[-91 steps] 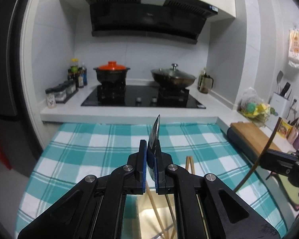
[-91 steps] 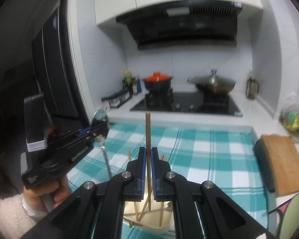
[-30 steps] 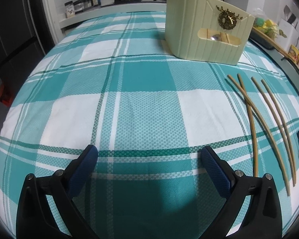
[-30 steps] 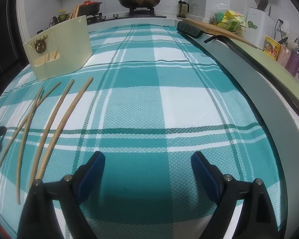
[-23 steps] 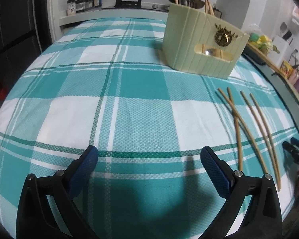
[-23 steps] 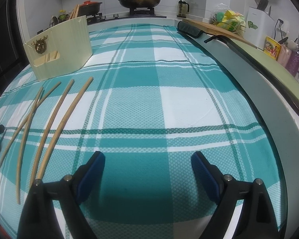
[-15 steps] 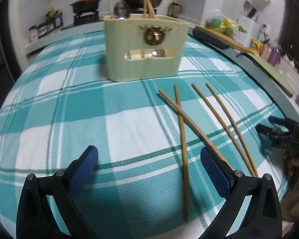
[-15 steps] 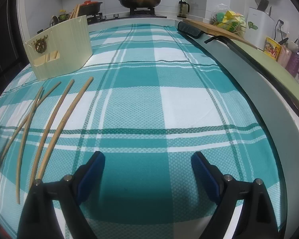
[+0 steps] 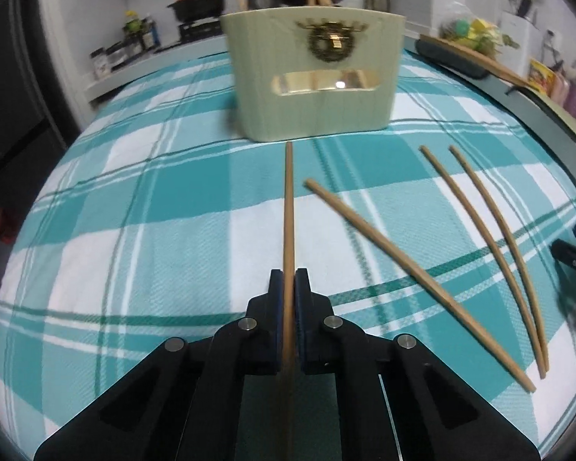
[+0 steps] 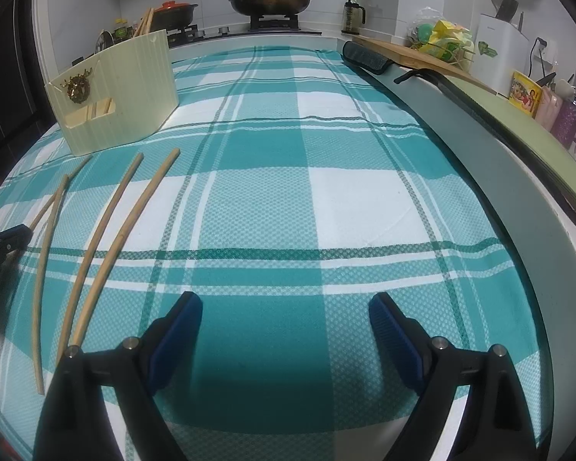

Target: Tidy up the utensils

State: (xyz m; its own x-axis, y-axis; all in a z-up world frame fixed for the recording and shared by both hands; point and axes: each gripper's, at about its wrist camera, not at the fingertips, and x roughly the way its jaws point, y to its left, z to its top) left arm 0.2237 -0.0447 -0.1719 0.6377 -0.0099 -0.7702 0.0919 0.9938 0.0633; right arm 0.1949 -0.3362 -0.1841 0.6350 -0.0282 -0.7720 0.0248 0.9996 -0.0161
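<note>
Left gripper (image 9: pixel 288 288) clamped on chopstick (image 9: pixel 288 207), aimed at cream holder (image 9: pixel 315 77); three chopsticks (image 9: pixel 476 238) beside. Right gripper (image 10: pixel 284 330) apart, empty.

Lower end of the gripped chopstick (image 9: pixel 288 230) hidden under the left gripper (image 9: pixel 288 288); holder's (image 9: pixel 315 77) contents blurred.

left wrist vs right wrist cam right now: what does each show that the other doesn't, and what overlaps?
Left wrist only: the left gripper shut on a chopstick, seen close up along its length.

Right wrist only: the right gripper open and empty, plus bare checked cloth running to the counter edge.

Both: the cream utensil holder with utensils in it, loose chopsticks on the cloth, and the stove pots behind.
</note>
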